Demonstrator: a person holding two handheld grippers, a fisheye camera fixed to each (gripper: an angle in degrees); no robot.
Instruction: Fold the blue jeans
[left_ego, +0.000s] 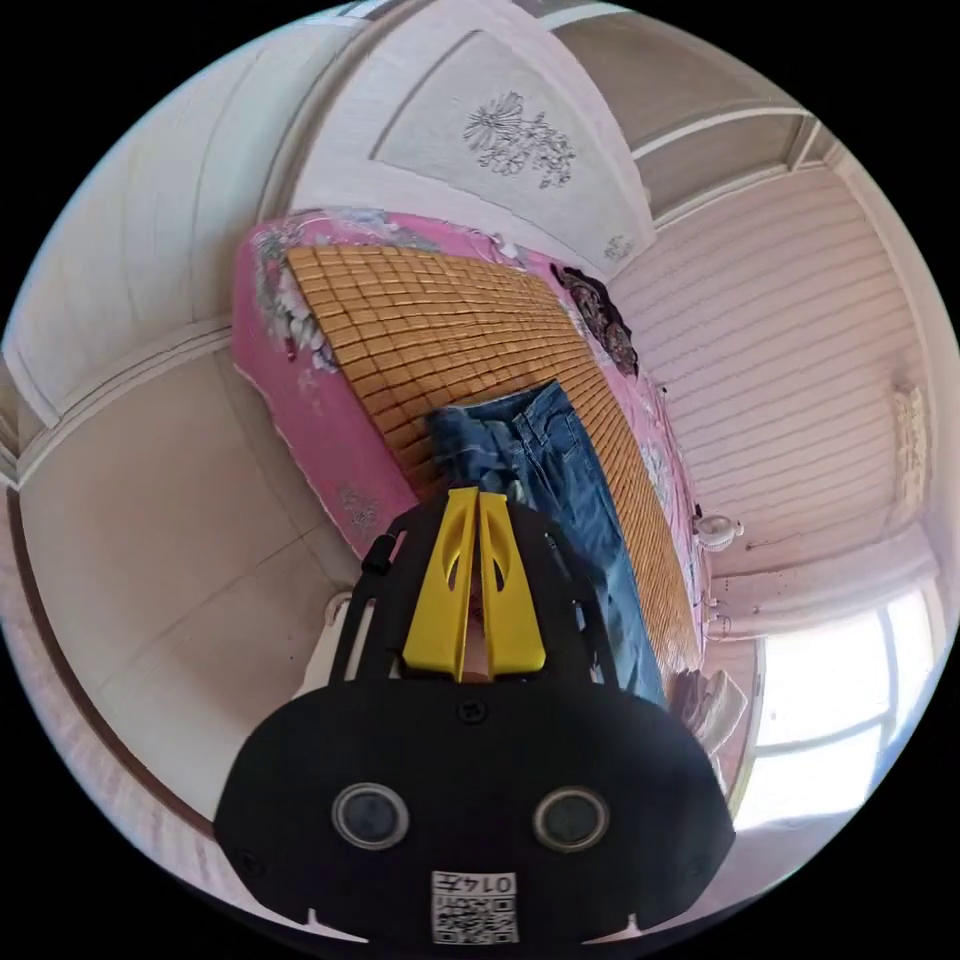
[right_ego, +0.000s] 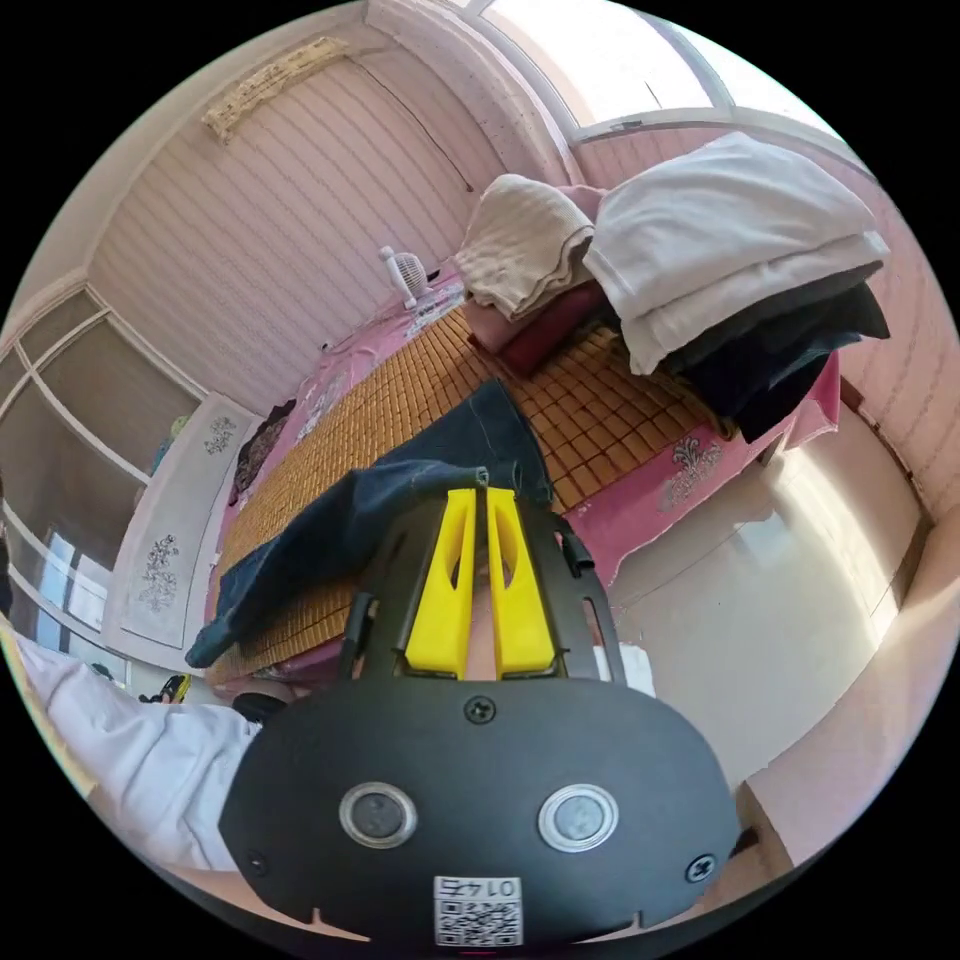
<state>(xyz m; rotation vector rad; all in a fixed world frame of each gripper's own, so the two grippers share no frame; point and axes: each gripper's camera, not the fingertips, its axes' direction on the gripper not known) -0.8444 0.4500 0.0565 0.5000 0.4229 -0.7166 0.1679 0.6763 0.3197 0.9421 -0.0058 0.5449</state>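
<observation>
Jeans (left_ego: 560, 470) lie lengthwise on the mat (left_ego: 430, 310), seemingly halved leg-on-leg with cross folds left, left gripper (left_ego: 478, 498) pinched on the waist end, right gripper (right_ego: 480, 492) pinched on the hem end.

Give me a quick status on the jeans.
Left gripper shut on jeans near the waist. Right gripper shut on a leg edge. Jeans stretched along the mat. Folded stack at mat's end, apart.

Left gripper (left_ego: 478, 497) jaws nearly together — right gripper (right_ego: 481, 493) jaws likewise, tips at denim edge.
</observation>
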